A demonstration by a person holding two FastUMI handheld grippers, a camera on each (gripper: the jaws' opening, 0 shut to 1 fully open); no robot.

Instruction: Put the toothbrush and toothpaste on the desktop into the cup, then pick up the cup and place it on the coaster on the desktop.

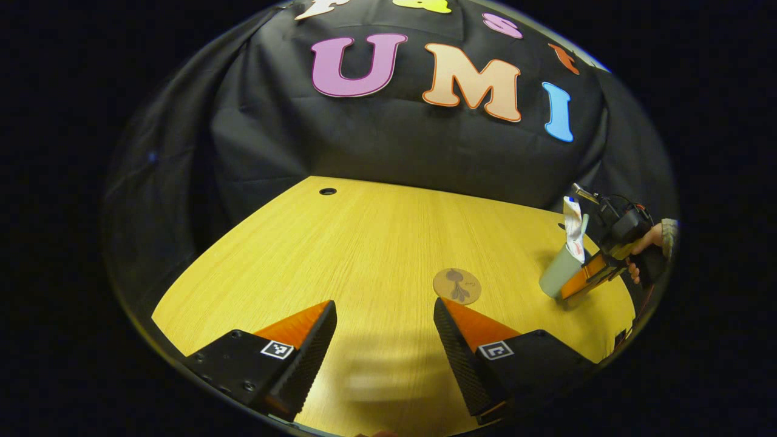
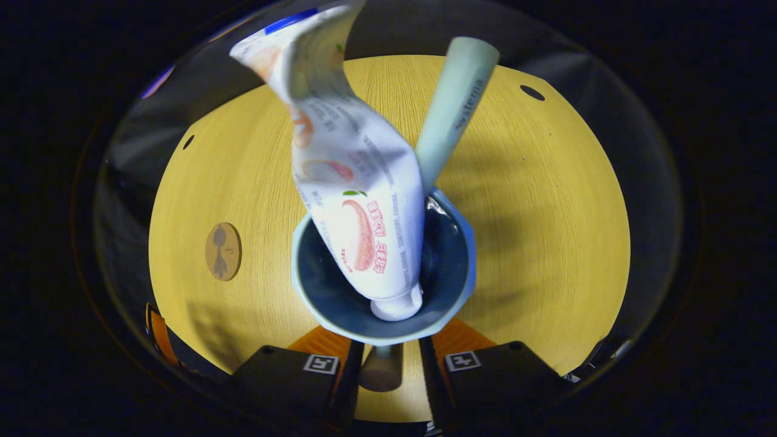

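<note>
Right gripper (image 2: 388, 364) jaws pinched the cup (image 2: 382, 267) upright; the coaster (image 2: 223, 251) lay well apart, so the carry needed levelness; left gripper (image 1: 382, 340) jaws were spread.

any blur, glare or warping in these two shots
Left gripper view: fisheye bends the table edge into a curve; a smeared pale patch lies on the wood by the left gripper; the cup is small at the rim. Right gripper view: the toothpaste top looks soft and stretched; a glint sits inside the cup; the toothbrush casts a shadow.
</note>
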